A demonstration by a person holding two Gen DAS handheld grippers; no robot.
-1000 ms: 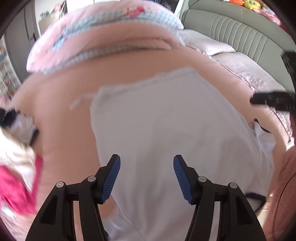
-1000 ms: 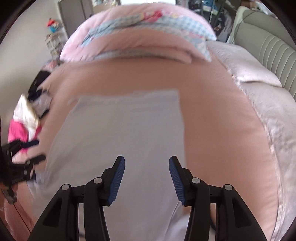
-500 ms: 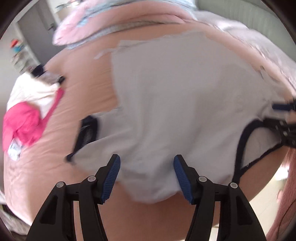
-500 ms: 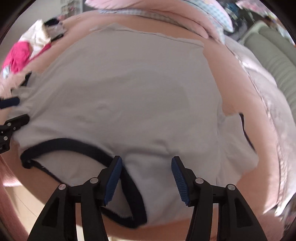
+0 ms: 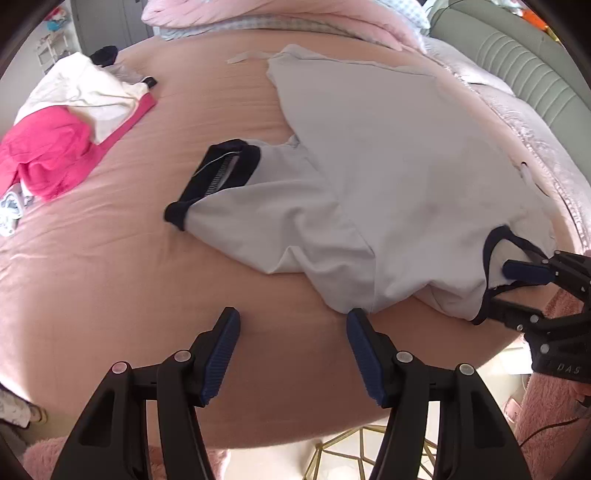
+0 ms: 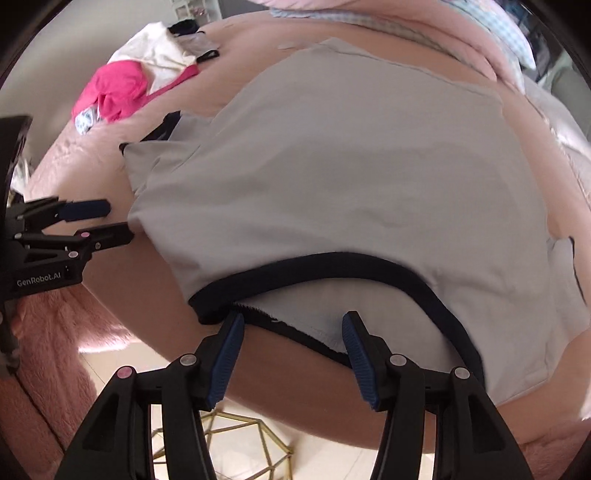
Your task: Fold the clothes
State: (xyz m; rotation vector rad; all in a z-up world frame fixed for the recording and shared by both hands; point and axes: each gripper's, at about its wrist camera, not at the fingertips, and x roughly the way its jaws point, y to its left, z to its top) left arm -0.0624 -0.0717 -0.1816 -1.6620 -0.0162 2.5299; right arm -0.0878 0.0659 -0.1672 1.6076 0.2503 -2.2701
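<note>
A pale grey T-shirt (image 5: 388, 166) with navy trim lies flat on the pink bed (image 5: 110, 277), collar end toward the near edge. My left gripper (image 5: 291, 317) hovers open over bare sheet, its right fingertip just short of the shirt's shoulder corner; the left sleeve's navy cuff (image 5: 218, 173) lies beyond. My right gripper (image 6: 291, 321) is open at the navy collar (image 6: 332, 262), whose lower edge lies between the fingers without being pinched. In the left wrist view the right gripper (image 5: 506, 291) straddles the collar. The left gripper (image 6: 118, 219) shows beside the T-shirt (image 6: 351, 166) in the right wrist view.
A heap of bright pink and white clothes (image 5: 62, 140) lies at the far left of the bed. A pink quilt (image 5: 258, 14) is piled at the back, with a green padded headboard (image 5: 517, 74) to the right. Below the bed's near edge are a gold wire frame (image 5: 369, 454) and pink fluffy rug (image 5: 554, 406).
Both grippers have drawn back from over the shirt's body to its collar end at the bed's near edge and sunk lower. The shirt has not been taken hold of.
</note>
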